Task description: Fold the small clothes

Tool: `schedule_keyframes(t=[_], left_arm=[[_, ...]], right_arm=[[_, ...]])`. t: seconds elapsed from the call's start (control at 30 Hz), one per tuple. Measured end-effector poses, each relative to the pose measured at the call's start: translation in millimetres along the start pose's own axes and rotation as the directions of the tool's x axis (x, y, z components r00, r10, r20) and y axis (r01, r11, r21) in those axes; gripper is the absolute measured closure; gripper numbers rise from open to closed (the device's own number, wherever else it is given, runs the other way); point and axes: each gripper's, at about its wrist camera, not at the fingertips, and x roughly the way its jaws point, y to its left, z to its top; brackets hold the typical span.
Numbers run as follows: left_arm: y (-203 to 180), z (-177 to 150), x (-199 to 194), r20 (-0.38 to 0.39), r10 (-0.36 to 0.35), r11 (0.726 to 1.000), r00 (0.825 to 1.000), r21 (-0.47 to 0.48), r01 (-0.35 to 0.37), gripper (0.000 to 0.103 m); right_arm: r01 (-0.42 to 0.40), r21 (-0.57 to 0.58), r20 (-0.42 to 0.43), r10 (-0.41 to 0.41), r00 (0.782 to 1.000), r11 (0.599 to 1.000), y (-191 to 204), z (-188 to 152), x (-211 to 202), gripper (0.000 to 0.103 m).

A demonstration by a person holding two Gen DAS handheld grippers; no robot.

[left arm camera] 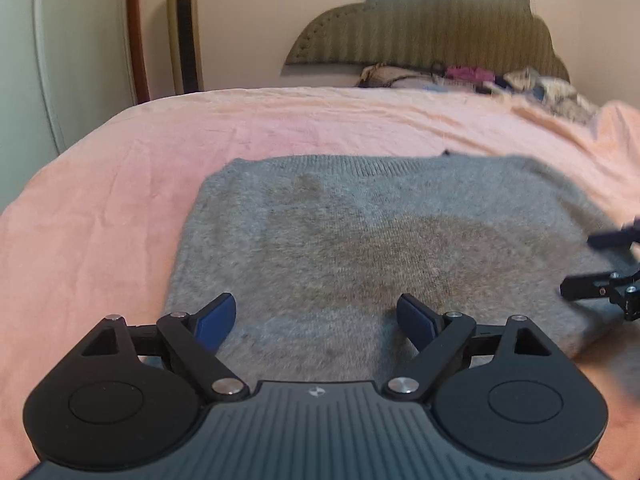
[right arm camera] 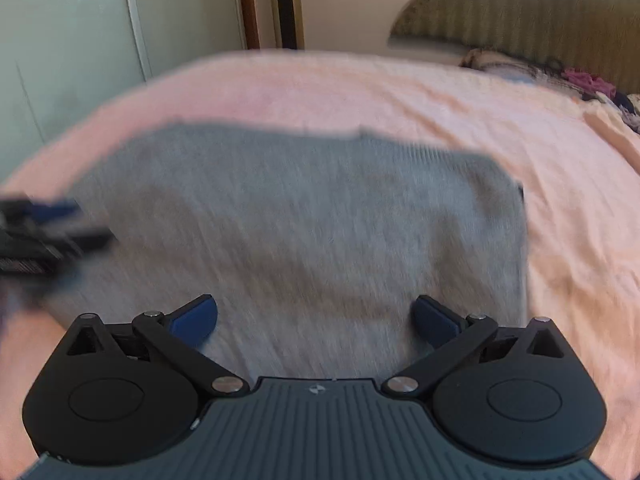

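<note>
A grey knitted garment (left arm camera: 360, 248) lies folded flat on the pink bed cover (left arm camera: 120, 200); it also shows in the right wrist view (right arm camera: 300, 232), blurred. My left gripper (left arm camera: 316, 320) is open and empty, just above the garment's near edge, left part. My right gripper (right arm camera: 316, 322) is open and empty above the near edge, right part. The right gripper shows at the right edge of the left wrist view (left arm camera: 608, 264). The left gripper shows blurred at the left edge of the right wrist view (right arm camera: 44, 232).
A padded headboard (left arm camera: 440, 28) stands at the far end of the bed. A pile of mixed clothes (left arm camera: 480, 80) lies below it. A gold tower fan (left arm camera: 184, 28) and a white wardrobe door (left arm camera: 60, 60) stand to the left of the bed.
</note>
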Motion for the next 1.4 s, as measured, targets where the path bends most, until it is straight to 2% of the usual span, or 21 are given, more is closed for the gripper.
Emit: schedule_keyframes(t=[0.07,0.13,0.23,0.3,0.4,0.5,0.57,0.67,0.7,0.77,0.8,0.83,0.93,1.03,1.07,1.13,1.17,1.2,1.27,1.33,1.4], left_arm=[[21,-4,-19,0.016,0.012,0.998,1.0,-0.065,-0.011,0.015],[43,-11,-29,-0.009,0.017,0.989,1.0,-0.146,-0.018,0.014],[65,-26,-29,-0.075,-0.004,0.966,0.997,-0.259,-0.016,0.015],[65,-28,-30,-0.058,0.021,0.964,0.998,-0.263,-0.036,0.017],[66,-22,-29,-0.051,0.033,0.952,0.998,-0.302,-0.047,0.044],[69,-17,-27,-0.068,0.004,0.948,0.998,-0.317,-0.025,0.044],[71,-16,-29,-0.065,-0.008,0.944,0.998,-0.329,-0.014,0.054],[79,-15,-33,-0.05,-0.05,0.931,0.998,-0.365,0.028,0.063],[82,-15,-31,-0.056,-0.059,0.926,0.997,-0.375,0.034,0.071],[88,-16,-22,-0.095,-0.058,0.923,0.994,-0.383,0.017,0.079],[89,-17,-18,-0.111,-0.048,0.927,0.993,-0.376,0.003,0.089],[88,-17,-17,-0.113,-0.041,0.935,0.993,-0.354,-0.001,0.092],[79,-14,-22,-0.106,-0.034,0.959,0.994,-0.282,0.002,0.097],[80,-13,-29,-0.098,-0.047,0.959,0.994,-0.284,0.017,0.097],[83,-12,-33,-0.091,-0.055,0.956,0.994,-0.293,0.026,0.097],[90,-10,-40,-0.08,-0.077,0.944,0.994,-0.326,0.047,0.097],[92,-9,-44,-0.075,-0.093,0.938,0.993,-0.34,0.062,0.097],[94,-8,-49,-0.071,-0.1,0.937,0.992,-0.343,0.07,0.098],[95,-8,-57,-0.071,-0.094,0.944,0.993,-0.322,0.066,0.098],[96,-16,-56,-0.102,-0.067,0.957,0.993,-0.289,0.035,0.101],[103,-30,-46,-0.149,-0.067,0.95,0.987,-0.311,0.018,0.1]], right_arm=[[-0.066,0.089,0.018,0.064,0.998,0.994,-10,-2,-19,0.0],[-0.106,0.174,0.068,0.095,0.993,0.979,-25,-10,-45,0.0],[-0.065,0.266,0.098,0.04,0.994,0.962,-51,-23,-69,0.0],[-0.027,0.327,0.084,-0.001,0.996,0.945,-71,-30,-75,0.0],[-0.001,0.396,0.049,-0.02,0.999,0.918,-88,-43,-76,0.002],[0.003,0.383,0.034,-0.017,0.999,0.924,-86,-46,-71,0.004],[-0.004,0.376,0.026,-0.007,1.0,0.927,-84,-47,-70,0.004],[-0.016,0.382,0.033,0.004,0.999,0.924,-85,-47,-71,0.004],[-0.024,0.386,0.038,0.01,0.999,0.922,-86,-47,-73,0.004],[-0.039,0.388,0.04,0.026,0.999,0.921,-88,-45,-74,0.004],[-0.042,0.386,0.038,0.03,0.999,0.922,-89,-45,-75,0.004],[-0.043,0.383,0.037,0.032,0.999,0.923,-89,-45,-75,0.004],[-0.041,0.38,0.021,0.036,0.999,0.924,-89,-45,-73,0.007],[-0.035,0.338,-0.017,0.043,0.999,0.94,-81,-44,-68,0.008],[-0.027,0.314,-0.031,0.039,0.999,0.949,-78,-44,-66,0.011],[0.011,0.246,-0.063,0.005,0.998,0.969,-71,-41,-62,0.025],[0.02,0.224,-0.073,-0.004,0.997,0.974,-70,-39,-62,0.051],[0.004,0.238,-0.082,0.017,0.996,0.971,-75,-35,-63,0.092],[-0.051,0.276,-0.071,0.073,0.995,0.96,-85,-28,-71,0.091],[-0.034,0.236,-0.091,0.057,0.994,0.971,-88,-24,-77,0.091],[-0.004,0.244,-0.147,0.041,0.988,0.97,-98,-33,-69,0.093]])
